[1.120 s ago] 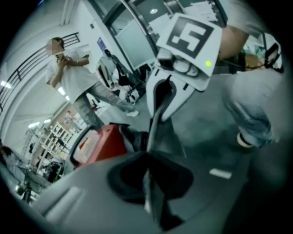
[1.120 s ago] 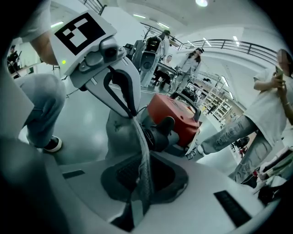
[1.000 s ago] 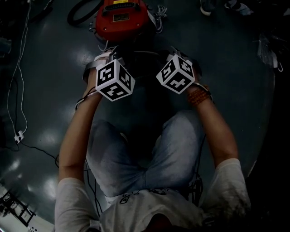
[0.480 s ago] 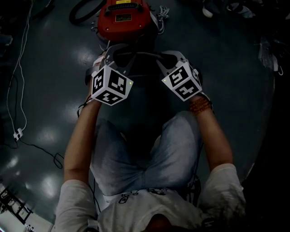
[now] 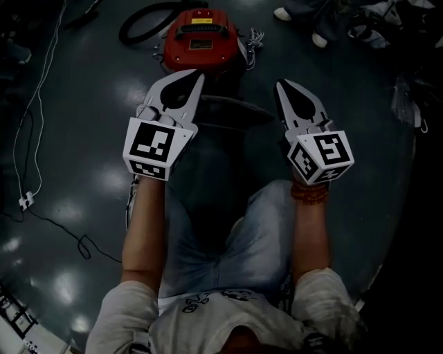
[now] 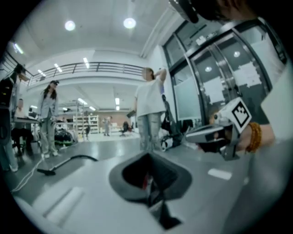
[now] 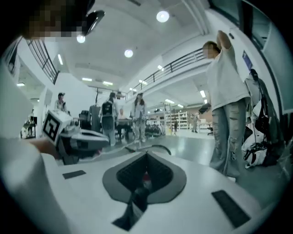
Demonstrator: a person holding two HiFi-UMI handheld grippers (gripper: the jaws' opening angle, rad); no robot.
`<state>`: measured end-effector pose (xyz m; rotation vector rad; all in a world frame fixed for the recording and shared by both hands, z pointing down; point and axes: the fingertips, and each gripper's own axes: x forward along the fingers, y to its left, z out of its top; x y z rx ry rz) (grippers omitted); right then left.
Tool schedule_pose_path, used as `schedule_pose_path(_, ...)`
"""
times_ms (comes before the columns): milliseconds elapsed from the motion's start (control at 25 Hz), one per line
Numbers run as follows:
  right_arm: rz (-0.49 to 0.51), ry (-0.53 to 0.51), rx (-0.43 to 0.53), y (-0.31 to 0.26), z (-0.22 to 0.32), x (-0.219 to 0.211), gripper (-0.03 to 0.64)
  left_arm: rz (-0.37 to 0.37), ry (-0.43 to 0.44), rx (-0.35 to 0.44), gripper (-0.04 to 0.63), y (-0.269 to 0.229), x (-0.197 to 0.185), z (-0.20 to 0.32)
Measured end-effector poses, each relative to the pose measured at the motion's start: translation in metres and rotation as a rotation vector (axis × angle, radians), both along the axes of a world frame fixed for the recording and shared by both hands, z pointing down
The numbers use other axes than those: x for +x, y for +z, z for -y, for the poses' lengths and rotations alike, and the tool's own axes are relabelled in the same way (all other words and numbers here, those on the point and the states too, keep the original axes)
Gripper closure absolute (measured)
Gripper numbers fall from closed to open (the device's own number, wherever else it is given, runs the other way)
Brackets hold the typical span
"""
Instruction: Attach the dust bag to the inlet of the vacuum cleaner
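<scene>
While the person (image 5: 228,249) is sitting on the dark floor (image 5: 83,180), a white cable (image 5: 26,124) is trailing down the far left, well apart from the work. The left gripper (image 5: 199,73) is pointing ahead and nearly level, its jaws pressing fully together with nothing between them; it is probably pausing between steps rather than carrying anything. Just beyond both tips, the red vacuum (image 5: 201,43) is lying with its hose (image 5: 138,28) curling off to its left, seemingly set within easy reach of both hands. The right gripper (image 5: 281,84) is mirroring the left, likewise closed and empty. The bag is not showing plainly: a dark curved shape (image 5: 232,109) between the grippers may be it, but dimness is hiding its outline. The inlet is likewise escaping view, and shoes (image 5: 282,12) are being cut off by the top edge.
</scene>
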<state>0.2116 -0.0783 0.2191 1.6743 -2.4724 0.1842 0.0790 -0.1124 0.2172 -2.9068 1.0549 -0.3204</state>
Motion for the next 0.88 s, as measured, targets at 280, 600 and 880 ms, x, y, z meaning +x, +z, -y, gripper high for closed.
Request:
schedule_pose_path(280,0.174,-0.065,0.225,-0.074,0.023,-0.079,0.606,-0.131,-0.062,0.041,0.592,-0.047,-0.001,-0.007)
schedule_pose_path(600,0.080,-0.055,0.186,-0.033,0.014,-0.103,0.607,-0.076,-0.116,-0.015,0.592,-0.005,-0.011,-0.008)
schedule_pose_path(880,0.054,-0.041,0.193,-0.027,0.009,-0.095,0.607,-0.088,-0.120,-0.017,0.592,0.001,-0.012,-0.003)
